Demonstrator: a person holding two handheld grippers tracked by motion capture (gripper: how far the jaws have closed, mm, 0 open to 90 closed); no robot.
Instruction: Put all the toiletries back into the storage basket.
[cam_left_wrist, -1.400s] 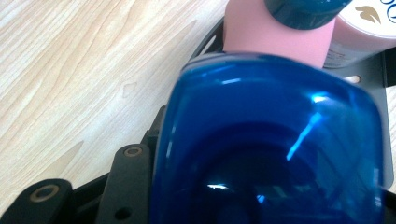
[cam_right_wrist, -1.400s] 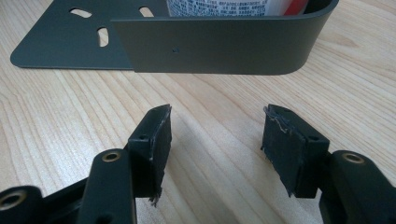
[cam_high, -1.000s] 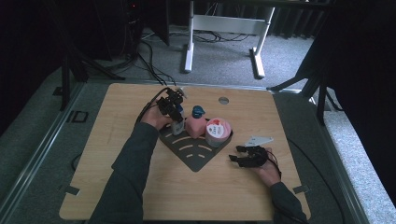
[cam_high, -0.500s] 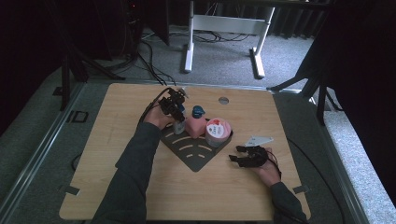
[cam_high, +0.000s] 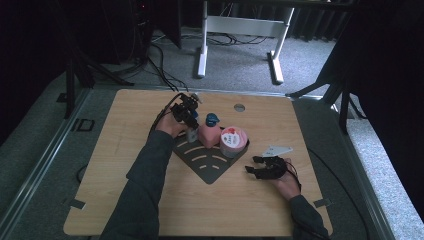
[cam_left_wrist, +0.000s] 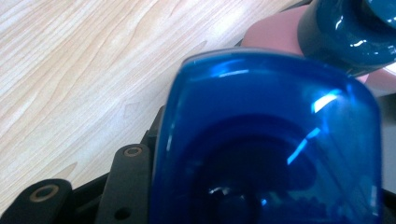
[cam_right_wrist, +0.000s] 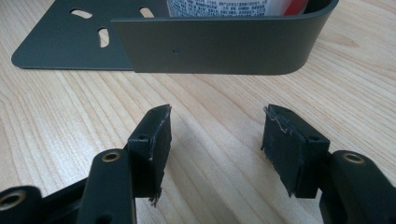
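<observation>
Left gripper view: blue cap (cam_left_wrist: 271, 140) between left gripper's (cam_high: 186, 114) jaws.

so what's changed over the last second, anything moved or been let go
Very little. The left hand-held gripper holds a blue-capped bottle at the far corner of the dark tray, as before; any shift is too slight to tell. The right hand-held gripper rests open on the table beside the tray, unmoved. The pink bottle and the round tub stayed put.
</observation>
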